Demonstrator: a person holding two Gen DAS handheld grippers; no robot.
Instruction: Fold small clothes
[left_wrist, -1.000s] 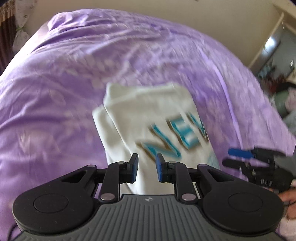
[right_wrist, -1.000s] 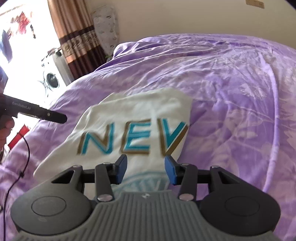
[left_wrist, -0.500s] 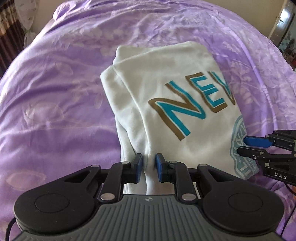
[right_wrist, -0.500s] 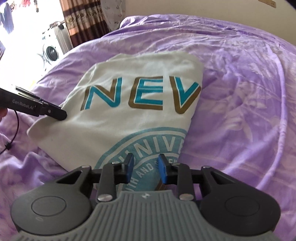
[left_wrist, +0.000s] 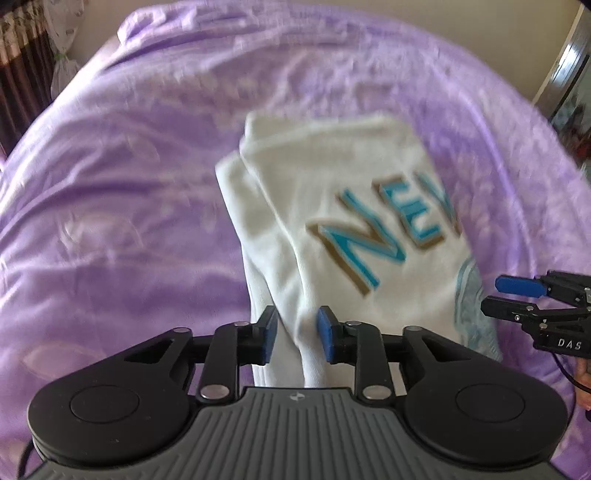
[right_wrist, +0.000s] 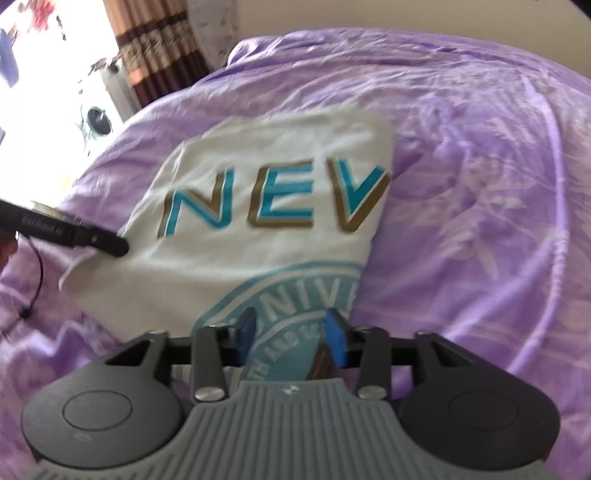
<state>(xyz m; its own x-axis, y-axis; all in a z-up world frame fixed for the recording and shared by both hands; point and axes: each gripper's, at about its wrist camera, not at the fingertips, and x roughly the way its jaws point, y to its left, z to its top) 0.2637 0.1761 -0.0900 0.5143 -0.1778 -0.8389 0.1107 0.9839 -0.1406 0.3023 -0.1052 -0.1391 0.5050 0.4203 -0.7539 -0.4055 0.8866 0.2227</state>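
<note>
A white T-shirt (left_wrist: 343, 192) with teal and gold letters "NEV" and a teal round print lies folded lengthwise on a purple bedspread (left_wrist: 122, 206); it also shows in the right wrist view (right_wrist: 266, 162). My left gripper (left_wrist: 293, 334) sits at the shirt's near left edge, jaws partly open with folded cloth between them. My right gripper (right_wrist: 291, 338) is at the near hem over the round print, jaws partly open around the cloth. Each gripper shows in the other's view: the right one (left_wrist: 513, 295) and the left one (right_wrist: 110, 242).
The bedspread (right_wrist: 480, 184) covers the whole bed. A curtain (right_wrist: 159, 48) and a white appliance (right_wrist: 96, 118) stand beyond the bed's left side. A doorway (left_wrist: 569, 77) is at the far right.
Both grippers' jaws have opened wider than half a second ago. Both views are blurred by motion and show the shirt slightly farther off than half a second ago.
</note>
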